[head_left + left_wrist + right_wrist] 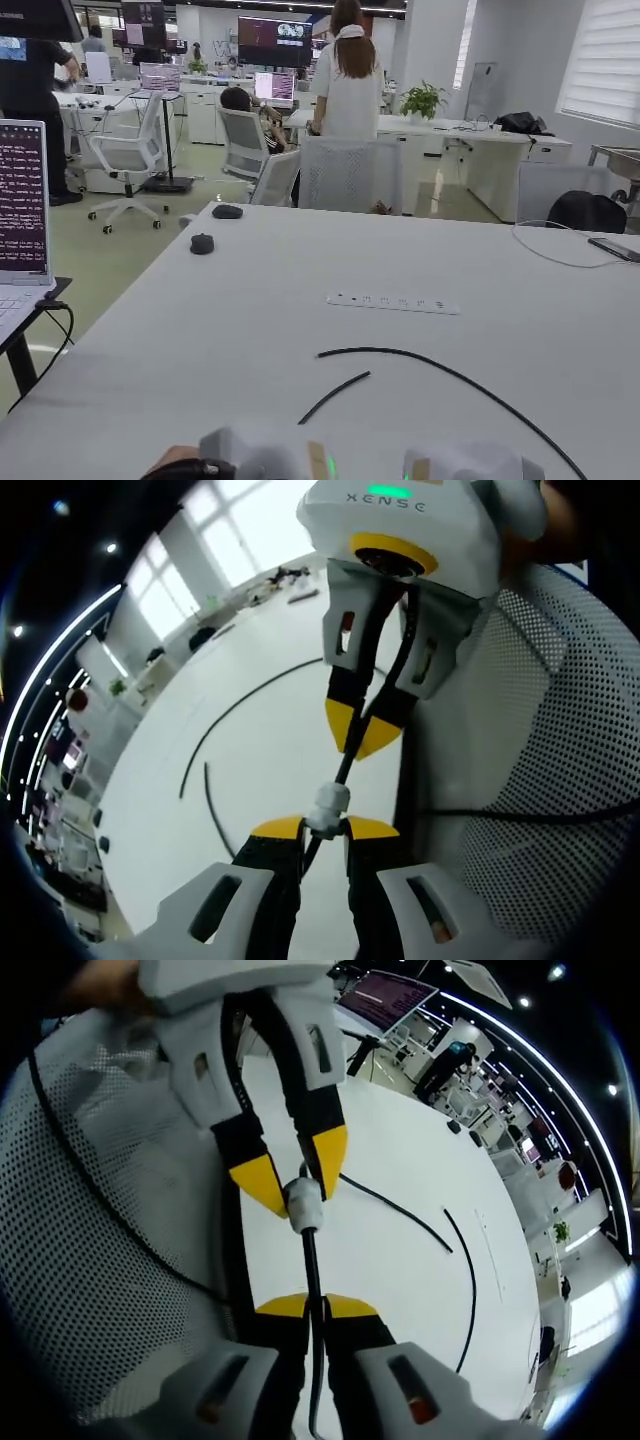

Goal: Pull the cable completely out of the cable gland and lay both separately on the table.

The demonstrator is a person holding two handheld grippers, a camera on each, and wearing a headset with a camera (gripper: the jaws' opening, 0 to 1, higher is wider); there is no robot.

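In the left gripper view my left gripper [323, 827] is shut on a small white cable gland [328, 805]. A black cable [345, 770] runs out of the gland to my right gripper [362, 735], which faces it from above and is shut on the cable. The right gripper view shows the same from the other side. There my right gripper [307, 1306] clamps the cable [312, 1260], and the gland [304, 1205] sits in my left gripper [295, 1185]. The cable is still threaded through the gland. Both are held off the white table [250, 330] at its near edge.
Two loose black cables lie on the table, a long one [450, 380] and a short one [335, 396]. Beyond them are a white power strip [393, 302] and two mice [202, 243]. A laptop [22, 200] stands at the left. A mesh chair [540, 730] is close beside the grippers.
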